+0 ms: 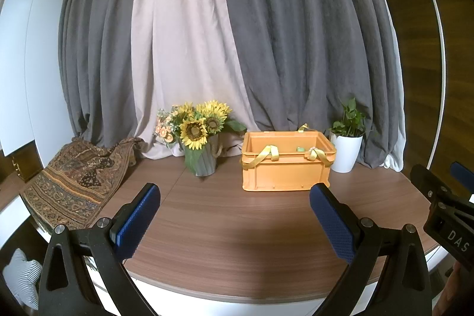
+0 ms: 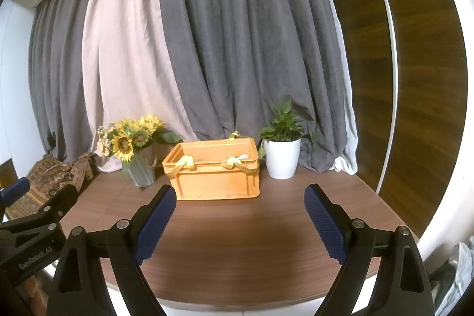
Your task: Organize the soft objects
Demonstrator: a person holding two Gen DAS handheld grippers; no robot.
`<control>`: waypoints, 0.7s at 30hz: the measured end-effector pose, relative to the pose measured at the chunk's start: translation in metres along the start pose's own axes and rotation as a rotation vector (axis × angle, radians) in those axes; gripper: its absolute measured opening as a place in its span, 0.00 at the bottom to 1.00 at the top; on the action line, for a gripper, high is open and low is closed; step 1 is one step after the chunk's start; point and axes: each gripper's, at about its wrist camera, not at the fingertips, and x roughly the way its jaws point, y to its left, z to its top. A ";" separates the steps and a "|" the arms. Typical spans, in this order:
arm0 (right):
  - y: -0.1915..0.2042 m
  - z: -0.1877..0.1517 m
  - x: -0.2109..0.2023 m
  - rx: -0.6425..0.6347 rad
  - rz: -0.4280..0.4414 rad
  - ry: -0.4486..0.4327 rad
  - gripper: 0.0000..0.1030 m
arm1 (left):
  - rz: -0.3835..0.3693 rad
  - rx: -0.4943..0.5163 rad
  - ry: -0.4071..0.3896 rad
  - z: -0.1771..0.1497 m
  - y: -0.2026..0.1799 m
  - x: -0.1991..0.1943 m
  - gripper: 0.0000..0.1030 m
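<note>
1. Patterned brown woven cloth (image 1: 75,179), draped over the table's left edge at about 9 o'clock in the left wrist view: likely to slide off the rounded wooden tabletop (image 1: 237,227) if tugged by one corner, since much of it hangs past the rim.
2. Grey ribbed vase of sunflowers (image 1: 204,162), at 11 o'clock, just beside the cloth's far end: easily tipped by a sweeping reach or dragged fabric.
3. Left gripper (image 1: 235,222): blue pads spread wide, nothing between them, hovering over bare table near 6 o'clock.
4. Orange plastic crate with yellow ribbon handles (image 1: 286,171), at 12 to 1 o'clock, open-topped, a small green item (image 1: 300,149) and something pale barely visible inside, too small to identify. Loose handles draped over the front rim could snag a pad or catch a dropped item.
5. White pot with a green leafy plant (image 2: 281,159), touching or just beside the crate's right wall: prone to toppling if the crate gets shoved.
6. Right gripper (image 2: 240,222): jaws likewise wide apart, empty, well short of the crate.
</note>
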 end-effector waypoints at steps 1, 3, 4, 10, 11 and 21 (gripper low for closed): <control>0.000 0.000 0.000 0.001 -0.001 0.000 0.87 | 0.000 0.000 0.001 0.000 0.000 0.000 1.00; 0.000 0.000 0.000 0.000 0.001 0.001 0.87 | -0.001 -0.001 0.002 0.000 0.000 0.001 1.00; 0.000 0.000 0.000 -0.001 0.001 0.000 0.87 | 0.001 -0.001 0.003 0.000 -0.001 0.001 1.00; 0.002 0.002 0.003 -0.001 0.001 0.003 0.87 | 0.002 -0.001 0.005 0.002 0.001 0.003 1.00; 0.002 0.002 0.003 -0.002 0.001 0.003 0.87 | 0.003 -0.001 0.005 0.002 0.001 0.003 1.00; 0.003 0.002 0.005 -0.003 0.003 0.006 0.87 | 0.007 -0.007 0.012 0.001 0.004 0.005 1.00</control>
